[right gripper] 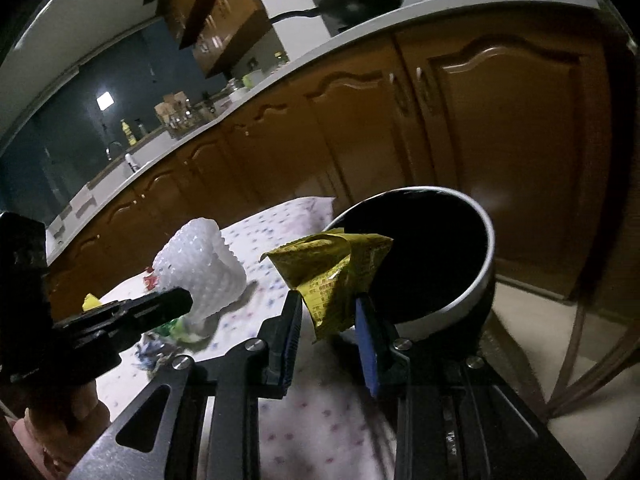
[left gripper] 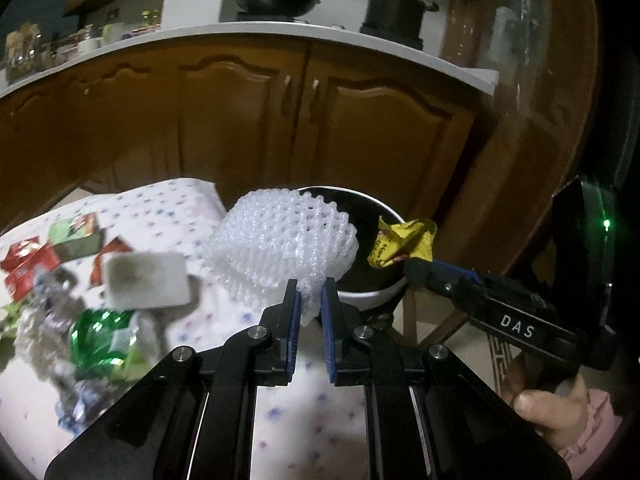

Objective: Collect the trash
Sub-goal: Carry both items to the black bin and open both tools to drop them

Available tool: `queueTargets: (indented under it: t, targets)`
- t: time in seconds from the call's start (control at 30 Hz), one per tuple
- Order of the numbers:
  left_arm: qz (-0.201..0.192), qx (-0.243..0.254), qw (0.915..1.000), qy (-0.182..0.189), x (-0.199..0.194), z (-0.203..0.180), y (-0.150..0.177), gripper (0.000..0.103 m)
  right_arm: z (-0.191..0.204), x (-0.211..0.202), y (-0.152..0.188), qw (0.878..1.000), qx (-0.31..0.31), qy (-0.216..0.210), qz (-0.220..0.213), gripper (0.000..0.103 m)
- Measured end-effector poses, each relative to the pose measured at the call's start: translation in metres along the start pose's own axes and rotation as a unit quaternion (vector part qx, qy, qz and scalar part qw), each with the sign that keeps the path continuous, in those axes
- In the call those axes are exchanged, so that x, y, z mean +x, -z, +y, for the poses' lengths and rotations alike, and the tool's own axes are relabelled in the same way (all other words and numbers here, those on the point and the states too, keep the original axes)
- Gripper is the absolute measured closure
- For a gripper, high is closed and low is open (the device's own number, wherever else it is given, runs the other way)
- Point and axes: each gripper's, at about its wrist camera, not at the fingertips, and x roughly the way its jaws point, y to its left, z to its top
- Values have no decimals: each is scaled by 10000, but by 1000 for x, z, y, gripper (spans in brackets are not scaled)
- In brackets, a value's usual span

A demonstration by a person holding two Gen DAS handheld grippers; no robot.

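My left gripper (left gripper: 310, 285) is shut on a white foam fruit net (left gripper: 284, 240), held up above the table just left of the bin. The net also shows from the right wrist view as a white foam fruit net (right gripper: 200, 272), with the left gripper (right gripper: 176, 302) in front of it. My right gripper (right gripper: 328, 306) is shut on a crumpled yellow wrapper (right gripper: 336, 272), which hangs at the near rim of the round bin (right gripper: 452, 308) with its black liner. In the left wrist view the yellow wrapper (left gripper: 402, 242) sits in the right gripper (left gripper: 416, 266) over the bin (left gripper: 372, 296).
Loose trash lies on the dotted tablecloth (left gripper: 304, 432) at left: red packets (left gripper: 28, 268), a green box (left gripper: 76, 236), a grey sponge-like block (left gripper: 148, 280), a green foil wrapper (left gripper: 104, 334). Brown cabinets (left gripper: 248, 120) stand behind. A hand (left gripper: 552, 404) holds the right gripper.
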Motion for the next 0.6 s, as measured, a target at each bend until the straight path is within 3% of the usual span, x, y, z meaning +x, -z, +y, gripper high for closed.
queueTargets:
  t: [0.37, 0.6]
  targets:
    - [461, -37, 9987, 232, 56, -17, -35, 94, -37, 20, -30, 9993, 73, 295, 230, 76]
    - [754, 13, 9969, 221, 86, -27, -39, 93, -53, 33, -33, 9985, 83, 375, 400, 76]
